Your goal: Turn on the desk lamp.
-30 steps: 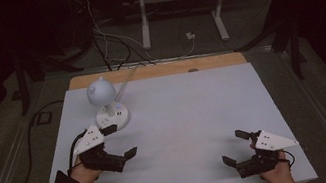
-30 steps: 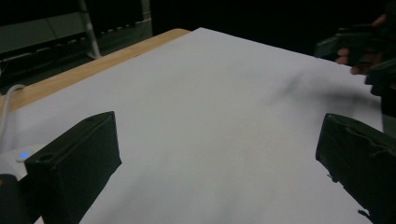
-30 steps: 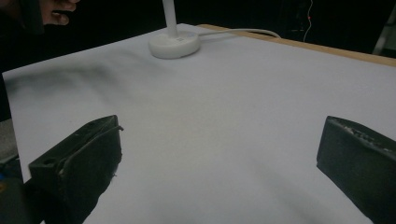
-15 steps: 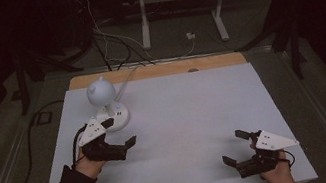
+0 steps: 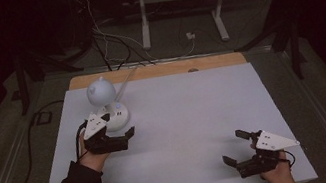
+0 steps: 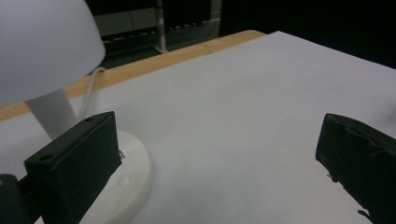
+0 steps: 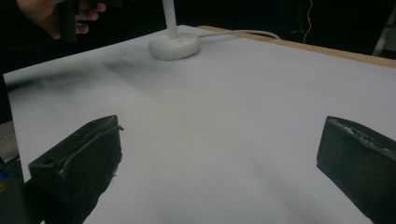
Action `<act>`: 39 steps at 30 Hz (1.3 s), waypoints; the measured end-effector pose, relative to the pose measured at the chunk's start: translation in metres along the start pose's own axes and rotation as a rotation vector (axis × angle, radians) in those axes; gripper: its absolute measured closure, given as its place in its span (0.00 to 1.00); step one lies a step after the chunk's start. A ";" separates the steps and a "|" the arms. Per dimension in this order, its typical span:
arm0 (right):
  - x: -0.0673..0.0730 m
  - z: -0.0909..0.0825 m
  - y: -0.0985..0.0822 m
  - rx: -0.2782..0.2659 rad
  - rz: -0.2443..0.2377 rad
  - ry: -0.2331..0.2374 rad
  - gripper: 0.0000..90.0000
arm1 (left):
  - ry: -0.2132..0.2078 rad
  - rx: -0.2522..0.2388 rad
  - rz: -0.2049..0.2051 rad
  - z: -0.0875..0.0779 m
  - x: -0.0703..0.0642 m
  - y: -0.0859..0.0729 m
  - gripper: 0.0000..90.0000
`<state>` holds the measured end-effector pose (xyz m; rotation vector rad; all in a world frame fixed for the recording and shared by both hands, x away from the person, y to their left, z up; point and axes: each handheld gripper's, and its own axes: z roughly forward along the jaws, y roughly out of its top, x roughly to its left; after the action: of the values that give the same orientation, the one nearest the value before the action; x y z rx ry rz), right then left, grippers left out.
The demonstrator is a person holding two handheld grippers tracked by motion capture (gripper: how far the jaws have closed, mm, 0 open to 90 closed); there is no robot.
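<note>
Left gripper (image 5: 116,128) sits at the lamp (image 5: 103,102), far-left part of the surface (image 5: 191,117). Jaws wide apart, nothing held. In the left gripper view one jaw is right at the rim of the lamp's round white base (image 6: 123,172), partly covering it; can't tell if it touches. The other jaw is well out over bare surface. Lamp shade (image 6: 44,44) looms upper left there, stem under it, white cord (image 6: 91,88) running back toward the wooden edge (image 6: 187,49).

Right gripper (image 5: 237,148) is near the front-right corner, well apart from the lamp. Jaws spread, empty, just bare surface between them. Its view shows the lamp base (image 7: 174,46) far off, with the left hand (image 7: 56,14) at top left.

Lamp upright, base flat on the surface.
</note>
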<state>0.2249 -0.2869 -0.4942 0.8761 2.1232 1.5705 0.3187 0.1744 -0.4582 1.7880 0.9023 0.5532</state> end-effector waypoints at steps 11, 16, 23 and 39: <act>-0.001 0.000 0.000 -0.001 -0.001 -0.003 0.00 | 0.084 0.007 -0.044 0.013 0.005 -0.003 0.00; -0.001 0.000 0.000 -0.001 0.002 -0.002 0.00 | 0.128 0.032 -0.051 0.020 0.008 -0.005 0.01; -0.001 0.000 0.000 0.000 0.003 0.000 0.00 | 0.123 0.082 -0.105 0.029 0.010 -0.004 0.01; -0.002 -0.001 -0.001 0.000 0.011 0.004 0.00 | 0.177 0.161 -0.104 0.043 0.011 -0.010 0.22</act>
<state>0.2260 -0.2890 -0.4950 0.8870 2.1250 1.5790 0.3538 0.1600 -0.4839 1.8432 1.1839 0.5924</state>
